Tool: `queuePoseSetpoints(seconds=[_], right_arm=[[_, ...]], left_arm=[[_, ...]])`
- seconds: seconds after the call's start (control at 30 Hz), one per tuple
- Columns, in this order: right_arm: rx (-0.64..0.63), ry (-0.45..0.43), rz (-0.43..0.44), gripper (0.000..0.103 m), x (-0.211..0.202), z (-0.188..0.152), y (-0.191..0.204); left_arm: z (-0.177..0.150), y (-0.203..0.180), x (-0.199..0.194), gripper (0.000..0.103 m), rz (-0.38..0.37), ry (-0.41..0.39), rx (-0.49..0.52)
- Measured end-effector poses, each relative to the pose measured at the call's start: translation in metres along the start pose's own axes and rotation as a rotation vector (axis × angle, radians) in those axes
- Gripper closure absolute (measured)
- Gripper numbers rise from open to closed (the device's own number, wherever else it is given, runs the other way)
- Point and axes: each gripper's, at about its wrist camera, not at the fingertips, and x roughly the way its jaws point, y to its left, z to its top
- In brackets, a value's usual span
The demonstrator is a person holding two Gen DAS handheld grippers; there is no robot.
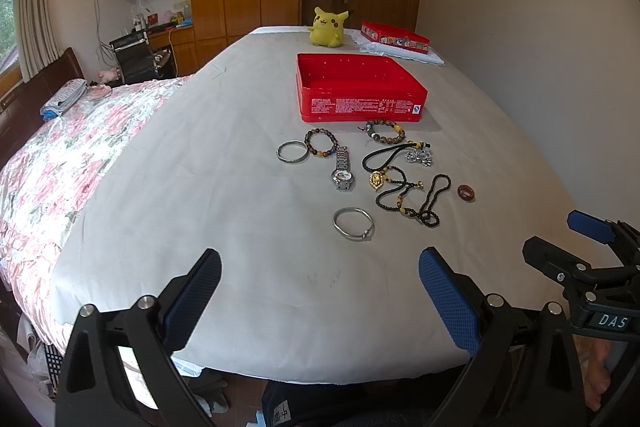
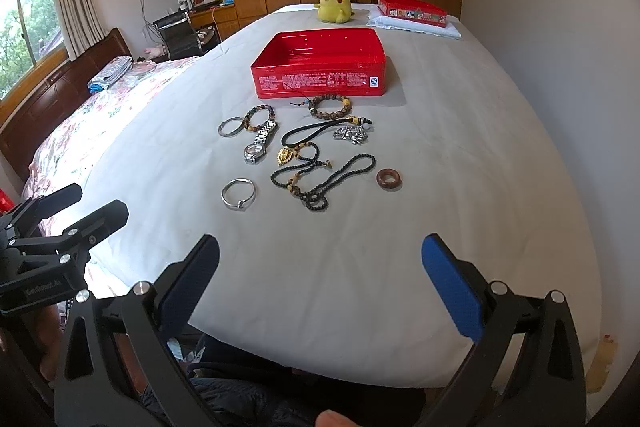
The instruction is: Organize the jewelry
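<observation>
Nothing put away yet, by the look of it — the open red tin (image 2: 320, 63) sits on the white sheet (image 2: 360, 267) with its inside bare as far as the right wrist view shows, and every piece of jewelry lies on the sheet in front of it. Just before the tin's near wall: a brown bead bracelet (image 2: 331, 108) and a multicolour bead bracelet (image 2: 259, 118). Beside that one, a plain silver bangle (image 2: 230, 127) and a steel wristwatch (image 2: 260, 143) touching or overlapping the beads. Middle of the cluster: a black cord with a silver charm (image 2: 351, 135), a gold pendant (image 2: 286, 155), and a long black bead necklace (image 2: 320, 183) lying in loose loops, tangled with the cord. Nearest the grippers, a thin silver bracelet (image 2: 238, 193); off to the right, apart from the rest, a reddish-brown ring (image 2: 389, 179). Whole job judged still ahead — nine or so pieces to move into the tin. Left gripper (image 1: 320, 301) spread wide, holding nothing, hovering over the near edge of the bed well short of the jewelry. Right gripper (image 2: 320, 287) likewise wide apart and empty, touching nothing. A second red tin (image 2: 412, 10) and a yellow plush toy (image 2: 336, 5) sit at the far end.
</observation>
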Motion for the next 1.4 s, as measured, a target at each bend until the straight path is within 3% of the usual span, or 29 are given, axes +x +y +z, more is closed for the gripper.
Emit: queuePoseSetpoints(seconds=[1.4], right_arm=[[0.007,0.002,0.011,0.003,0.0038,-0.0008,-0.0020]], left_arm=[[0.0012,0.0001,-0.0016,0.004,0.002,0.000,0.002]])
